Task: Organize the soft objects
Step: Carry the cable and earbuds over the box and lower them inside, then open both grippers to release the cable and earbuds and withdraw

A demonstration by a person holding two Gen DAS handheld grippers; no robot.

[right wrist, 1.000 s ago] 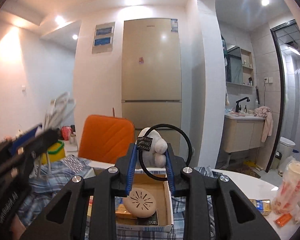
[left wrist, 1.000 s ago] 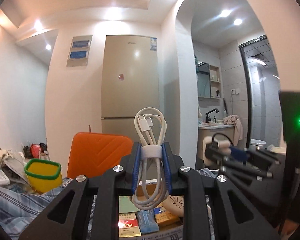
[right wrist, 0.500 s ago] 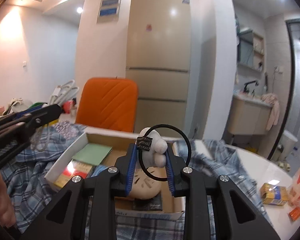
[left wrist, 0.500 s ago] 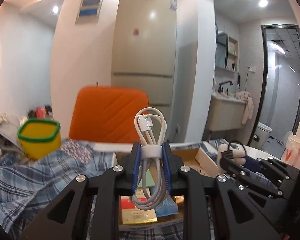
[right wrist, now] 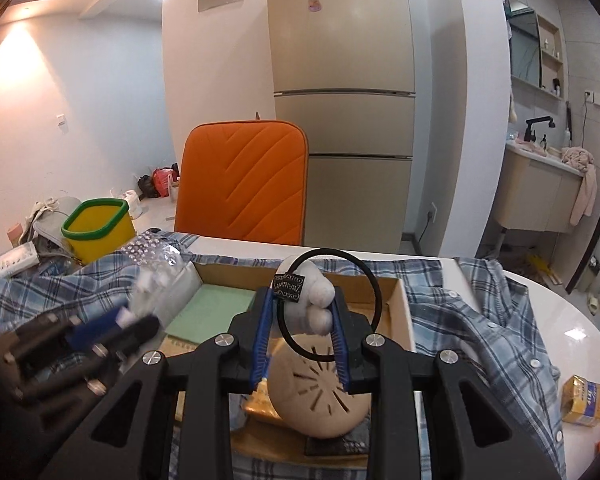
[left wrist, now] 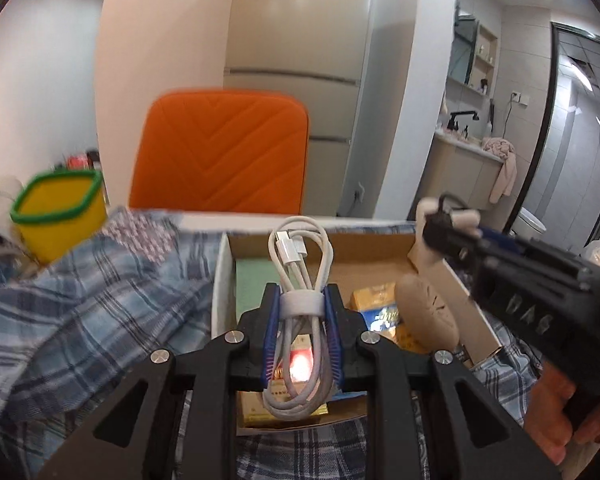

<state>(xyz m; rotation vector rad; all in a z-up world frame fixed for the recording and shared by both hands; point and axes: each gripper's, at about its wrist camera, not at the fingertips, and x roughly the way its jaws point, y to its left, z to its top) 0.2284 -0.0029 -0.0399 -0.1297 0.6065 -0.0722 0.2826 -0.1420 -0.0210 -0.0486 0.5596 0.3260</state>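
My left gripper [left wrist: 302, 300] is shut on a coiled white charging cable [left wrist: 300, 280] bound with a white strap, held above the near part of an open cardboard box [left wrist: 220, 280]. My right gripper [right wrist: 300, 312] is shut on a small white plush toy [right wrist: 314, 304] with a black hair-tie ring [right wrist: 374, 284] and a black tag, held over the same box [right wrist: 404, 304]. The right gripper shows at the right of the left wrist view [left wrist: 452, 232]. The left gripper shows blurred at the lower left of the right wrist view [right wrist: 132, 324].
The box holds a green pad [right wrist: 208, 312], a round beige disc [right wrist: 320, 392] and several small packets [left wrist: 376, 300]. It lies on a blue plaid shirt [right wrist: 480, 312] over a white table. A yellow bin with a green rim [right wrist: 96, 232] and an orange chair [right wrist: 244, 184] stand behind. A yellow packet [right wrist: 584, 400] lies at the right.
Both grippers have tilted down and come lower over the cardboard box, each still holding its object. The box now fills more of both views.
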